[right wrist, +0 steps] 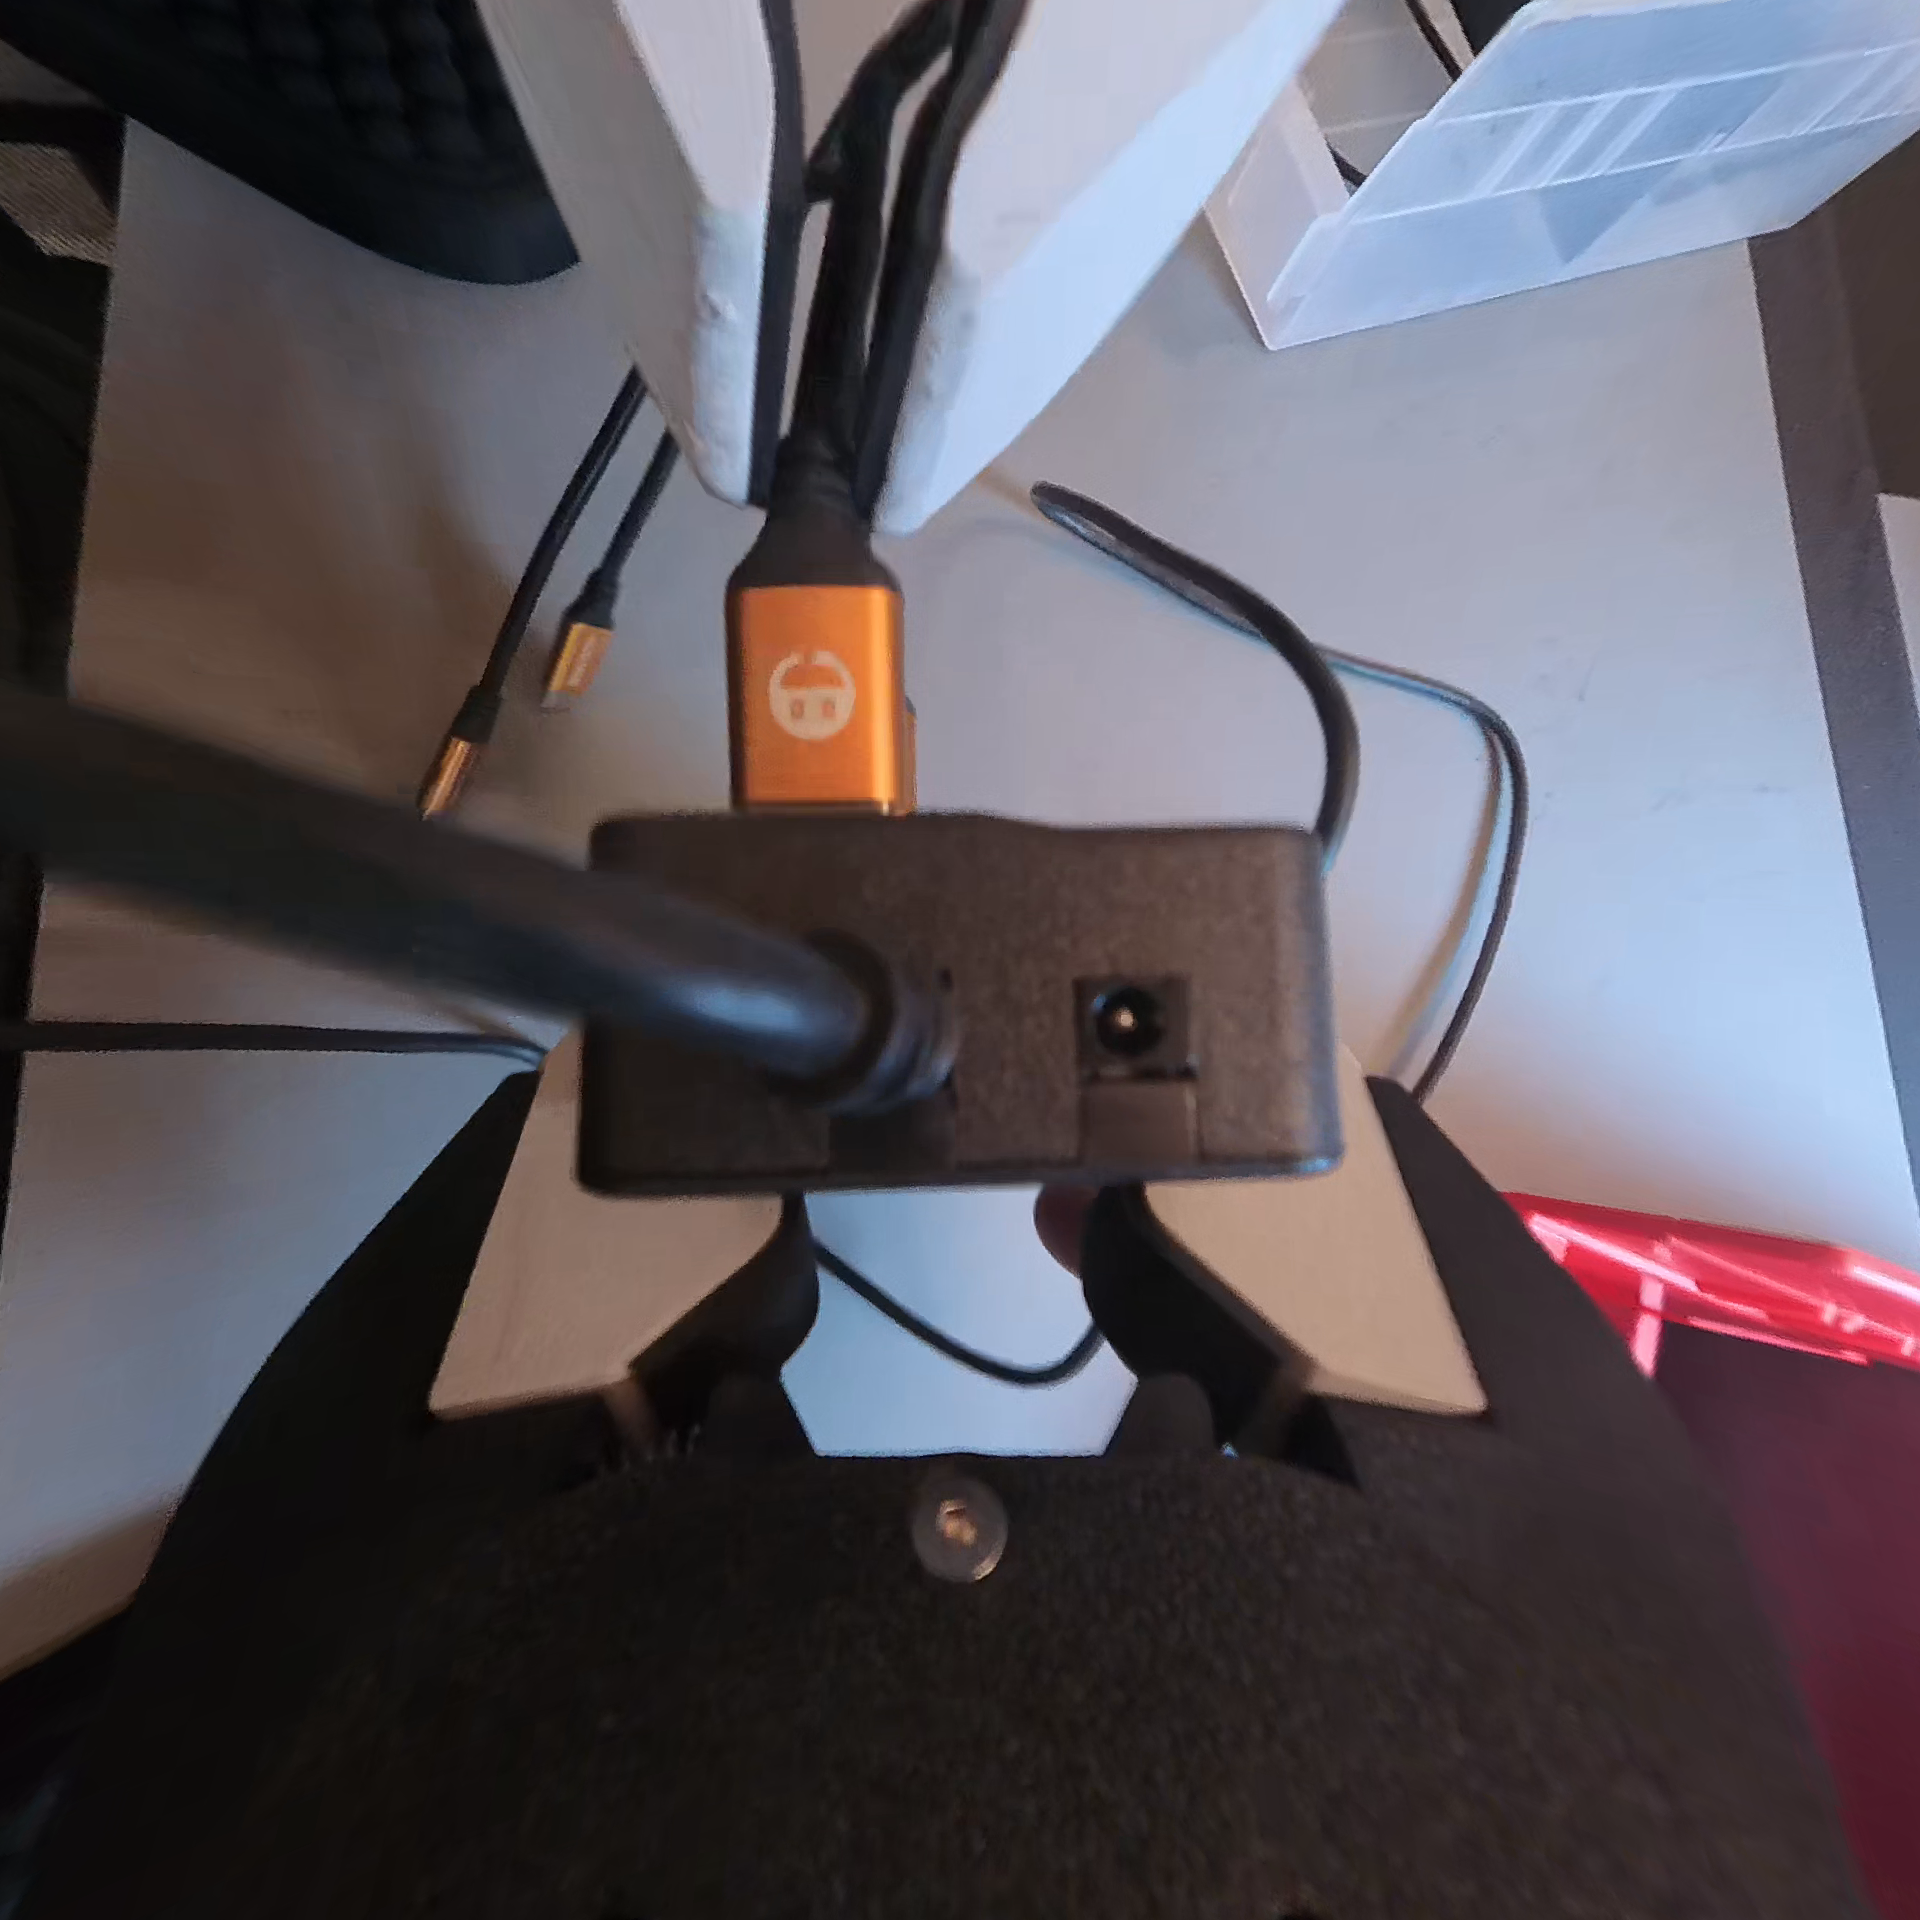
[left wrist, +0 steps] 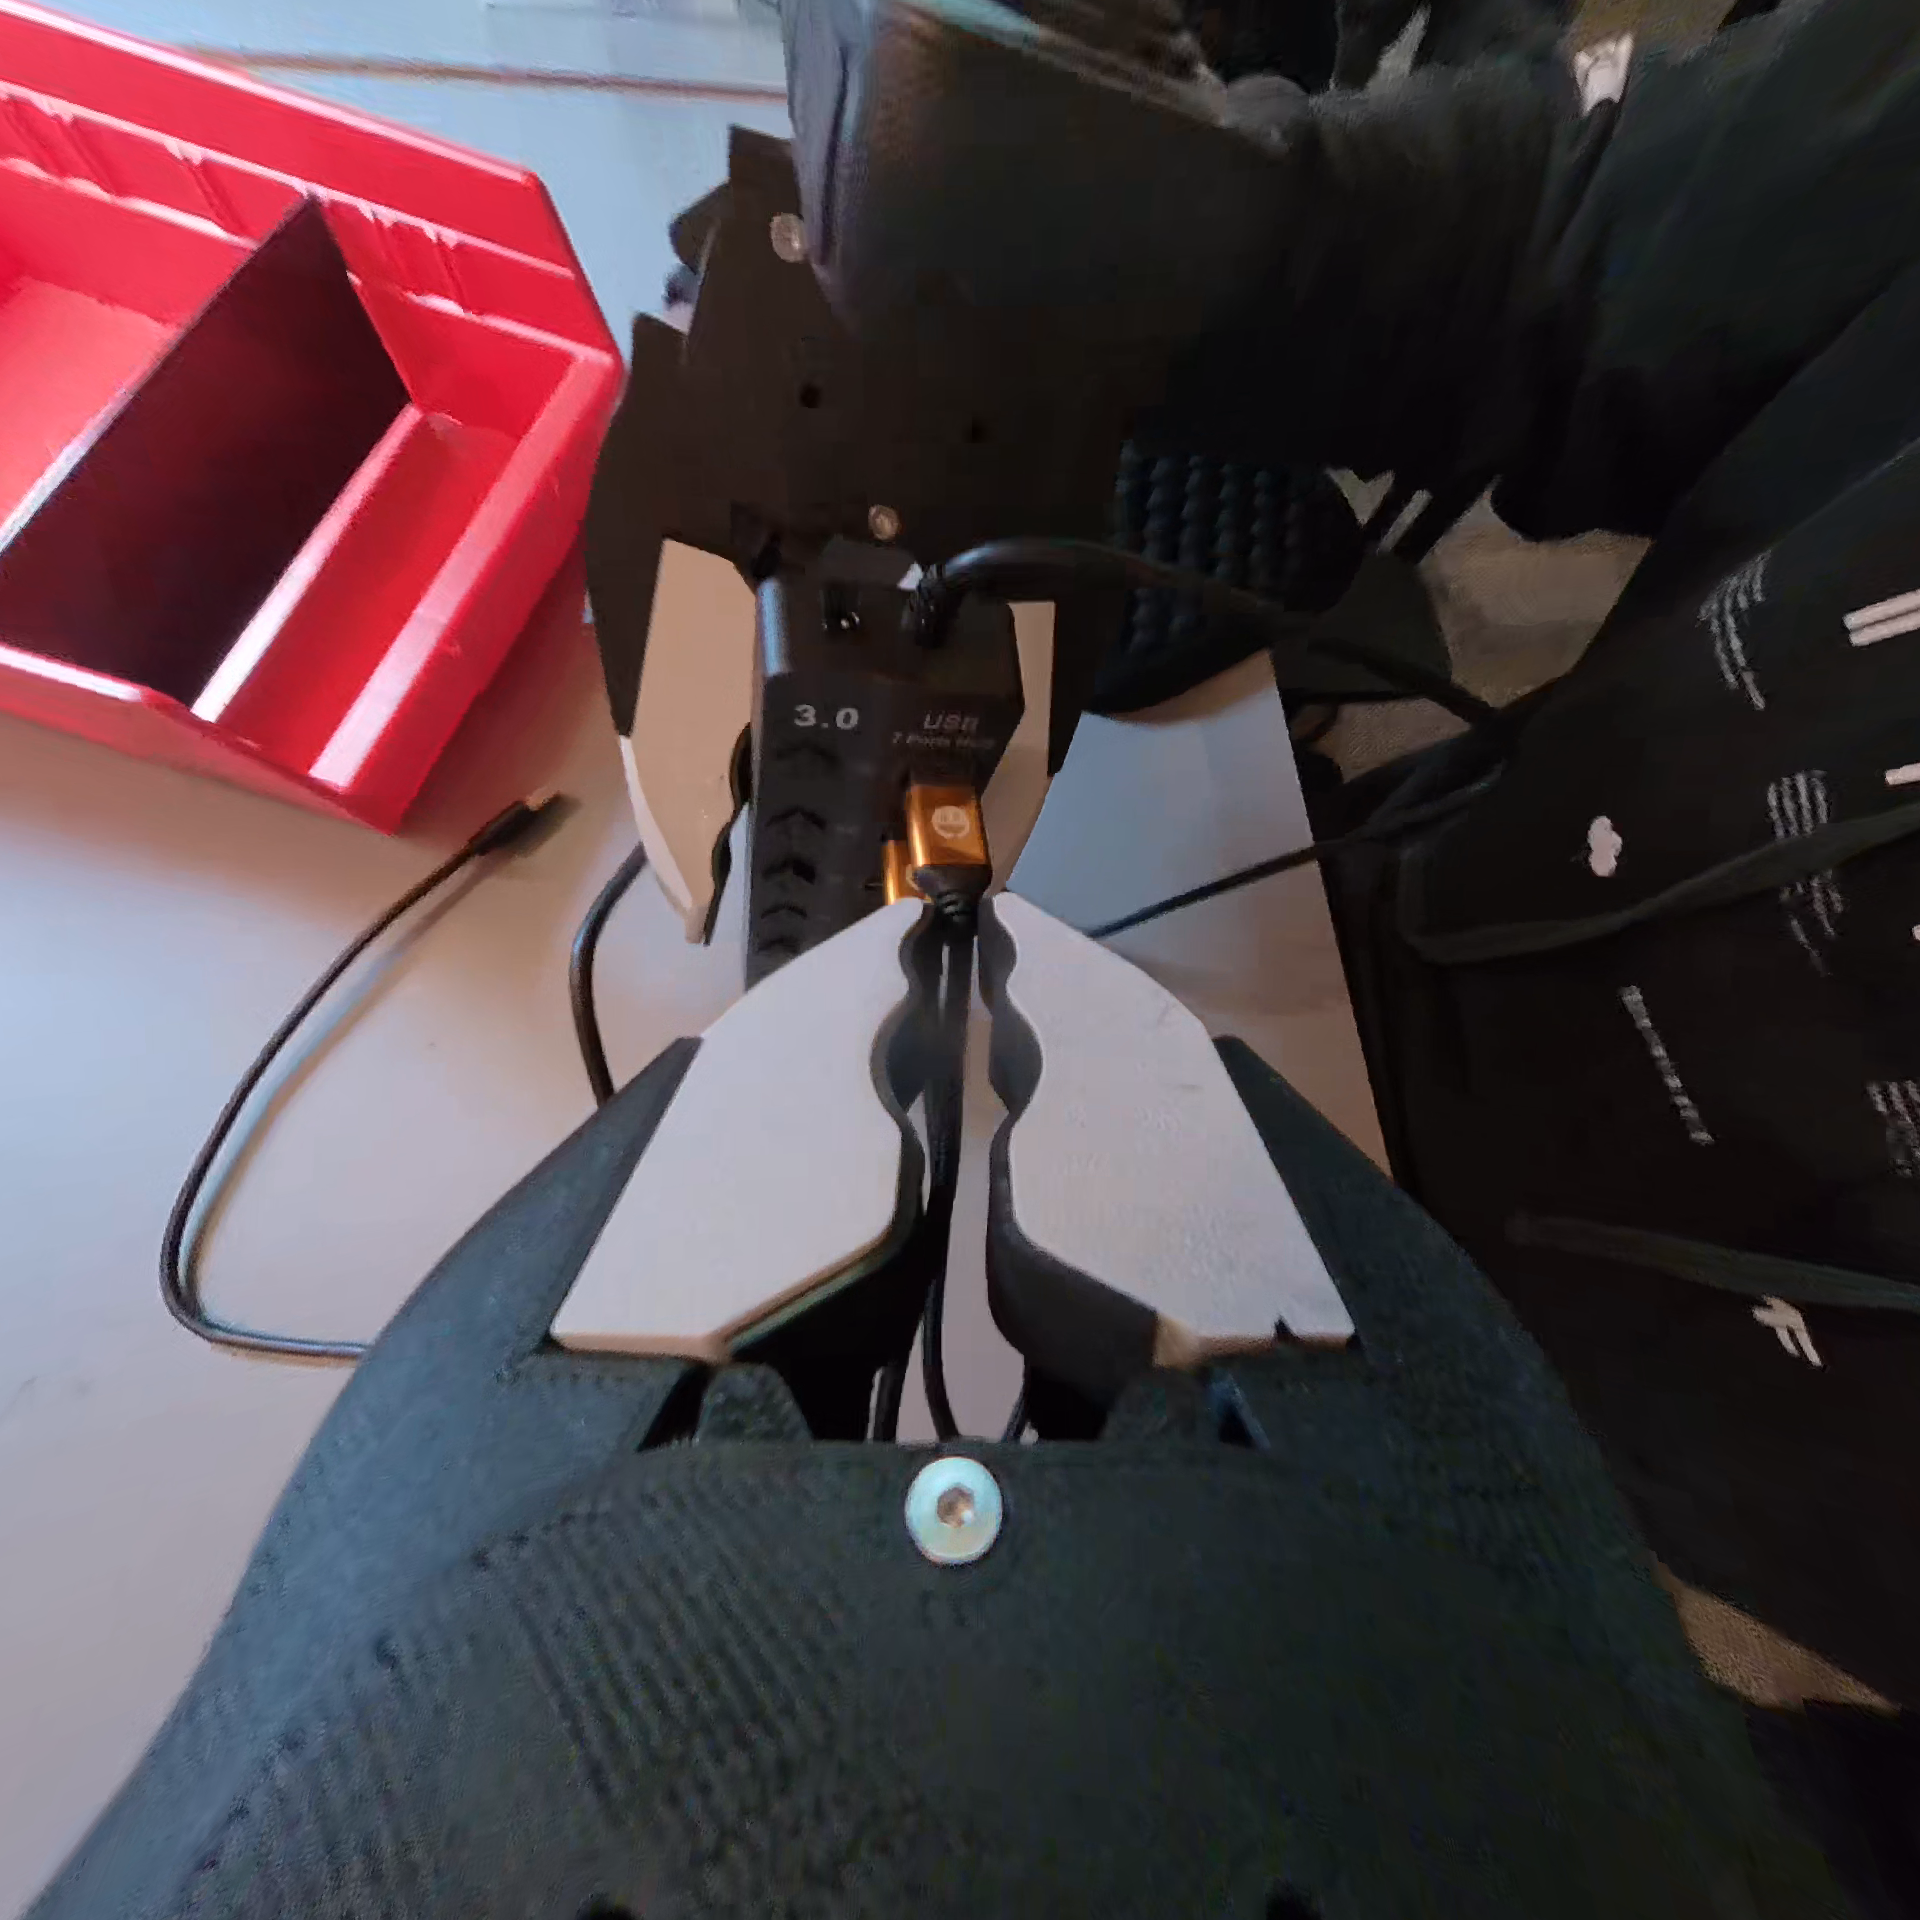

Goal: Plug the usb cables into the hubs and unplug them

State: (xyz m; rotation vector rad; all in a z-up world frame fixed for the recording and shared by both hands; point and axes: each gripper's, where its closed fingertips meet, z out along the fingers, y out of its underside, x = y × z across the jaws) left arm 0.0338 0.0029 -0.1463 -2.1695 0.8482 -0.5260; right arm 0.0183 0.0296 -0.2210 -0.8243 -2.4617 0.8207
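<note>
A black USB hub (left wrist: pixel 831 790) is held off the table between the fingers of my right gripper (right wrist: pixel 956 1132), which is shut on it; a thick black lead leaves its end face (right wrist: pixel 727 997). An orange USB plug (left wrist: pixel 940 831) sits in a port on the hub's face and also shows in the right wrist view (right wrist: pixel 816 696). My left gripper (left wrist: pixel 951 920) is shut on the black cable (left wrist: pixel 940 1091) just behind that plug. A second orange plug (left wrist: pixel 891 868) shows partly behind the first. The right fingertips are hidden by the hub.
A red divided bin (left wrist: pixel 312 436) stands at the left, also in the right wrist view (right wrist: pixel 1714 1288). Loose cables with gold connectors (right wrist: pixel 577 655) lie on the white table (left wrist: pixel 104 1039). A clear plastic box (right wrist: pixel 1558 156) stands beyond. A person's black clothing (left wrist: pixel 1662 935) is at the right. The gap from one gripper's tips to the other's is roughly 8 centimeters.
</note>
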